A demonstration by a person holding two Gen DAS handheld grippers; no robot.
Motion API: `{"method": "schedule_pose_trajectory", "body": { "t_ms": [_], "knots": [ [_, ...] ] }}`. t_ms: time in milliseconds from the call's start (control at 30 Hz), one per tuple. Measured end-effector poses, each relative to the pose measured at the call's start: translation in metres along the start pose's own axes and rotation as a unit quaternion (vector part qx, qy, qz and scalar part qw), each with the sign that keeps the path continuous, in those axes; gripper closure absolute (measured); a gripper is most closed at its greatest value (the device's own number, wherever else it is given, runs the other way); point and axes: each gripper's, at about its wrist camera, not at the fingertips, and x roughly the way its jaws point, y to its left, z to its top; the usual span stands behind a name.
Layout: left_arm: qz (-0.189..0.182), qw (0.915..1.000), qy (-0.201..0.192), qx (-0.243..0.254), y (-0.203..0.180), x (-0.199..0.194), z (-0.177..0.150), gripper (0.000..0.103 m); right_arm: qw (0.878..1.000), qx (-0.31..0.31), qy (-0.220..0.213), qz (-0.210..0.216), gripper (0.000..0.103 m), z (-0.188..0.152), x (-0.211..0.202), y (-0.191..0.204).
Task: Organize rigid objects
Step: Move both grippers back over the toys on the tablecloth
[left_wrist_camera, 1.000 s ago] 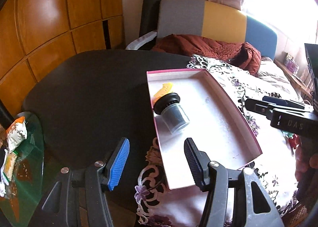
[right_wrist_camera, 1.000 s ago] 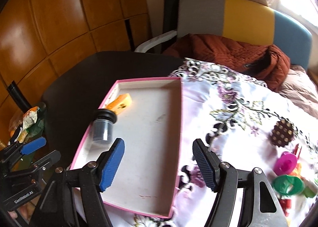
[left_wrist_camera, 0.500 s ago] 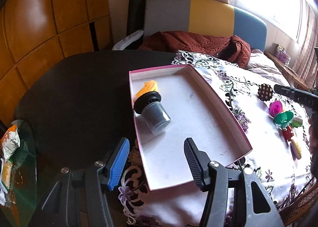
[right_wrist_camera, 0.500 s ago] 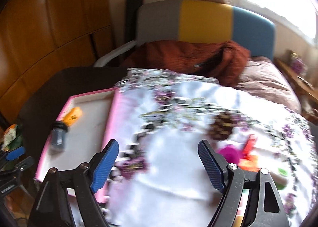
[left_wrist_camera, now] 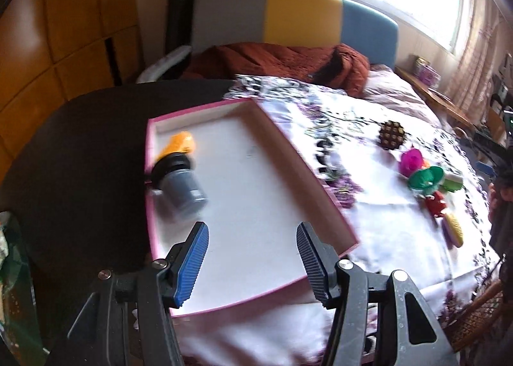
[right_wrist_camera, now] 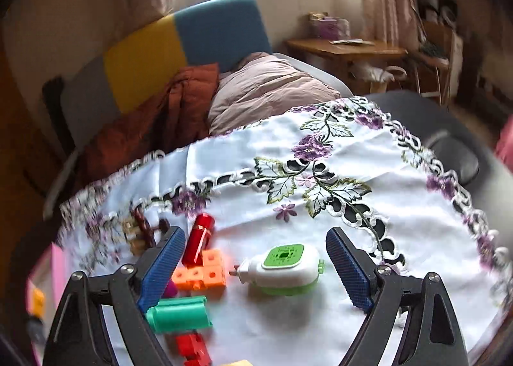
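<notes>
A pink-rimmed white tray (left_wrist_camera: 307,154) lies on the table with a dark grey jar (left_wrist_camera: 181,184) on its side and an orange piece (left_wrist_camera: 179,143) at its far left. My left gripper (left_wrist_camera: 251,265) hovers open over the tray's near end, holding nothing. My right gripper (right_wrist_camera: 256,265) hangs over the cluster of small items with its jaws opening and nothing pressed between them: a white and green plug-in device (right_wrist_camera: 283,268), orange cubes (right_wrist_camera: 200,274), a red tube (right_wrist_camera: 198,237) and a green cylinder (right_wrist_camera: 178,313) lie below it.
The embroidered white cloth (right_wrist_camera: 320,180) covers the dark round table (left_wrist_camera: 83,148). A pine cone (left_wrist_camera: 391,135), pink and green lids (left_wrist_camera: 423,173) and more small toys sit right of the tray. A bed with a rust blanket (left_wrist_camera: 275,58) stands behind; a black chair (right_wrist_camera: 455,164) at the right.
My right gripper swept from over the tray rightwards to the toy cluster, rolling and opening wider. The left gripper drifted a little, bringing the toys right of the tray into its view.
</notes>
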Motion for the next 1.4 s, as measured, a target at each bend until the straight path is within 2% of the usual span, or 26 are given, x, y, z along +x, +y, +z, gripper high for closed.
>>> {"method": "schedule_pose_trajectory", "body": {
  "t_ms": [133,300,433,567,700,967,1100,1167,1267,1333,1367,1400],
  "knots": [
    [-0.033,0.9987,0.017,0.034,-0.033,0.014,0.008,0.045,1.000,0.017,-0.002,0.004,0.010,0.002,-0.003,-0.006],
    [-0.081,0.9926,0.037,0.083,-0.084,0.033,0.017,0.045,1.000,0.020,0.011,0.005,0.009,-0.002,0.000,-0.004],
    [-0.131,0.9828,0.049,0.121,-0.130,0.043,0.021,0.045,0.999,0.033,0.022,0.010,0.009,-0.002,0.004,-0.010],
    [-0.164,0.9725,0.053,0.157,-0.173,0.054,0.027,0.044,0.998,0.055,0.025,0.014,0.008,0.000,0.003,-0.018],
    [-0.177,0.9654,0.055,0.183,-0.204,0.064,0.031,0.041,0.996,0.078,0.033,0.019,0.008,0.001,0.005,-0.026],
    [-0.196,0.9597,0.046,0.196,-0.241,0.085,0.053,0.041,0.994,0.093,0.049,0.036,0.007,0.000,0.009,-0.029],
    [-0.190,0.9577,0.027,0.214,-0.259,0.095,0.062,0.039,0.993,0.100,0.052,0.044,0.007,0.001,0.011,-0.031],
    [-0.184,0.9575,0.029,0.220,-0.267,0.105,0.065,0.034,0.992,0.104,0.054,0.046,0.007,0.001,0.011,-0.032],
    [-0.173,0.9588,0.037,0.223,-0.274,0.123,0.068,0.033,0.991,0.110,0.058,0.048,0.006,0.001,0.013,-0.035],
    [-0.174,0.9631,0.050,0.199,-0.268,0.135,0.071,0.050,0.990,0.115,0.061,0.051,0.006,0.000,0.014,-0.036],
    [-0.179,0.9653,0.057,0.182,-0.262,0.138,0.072,0.063,0.990,0.117,0.061,0.050,0.006,0.000,0.014,-0.037],
    [-0.181,0.9683,0.063,0.161,-0.252,0.141,0.073,0.064,0.990,0.118,0.062,0.050,0.006,0.000,0.014,-0.038]
  ]
}}
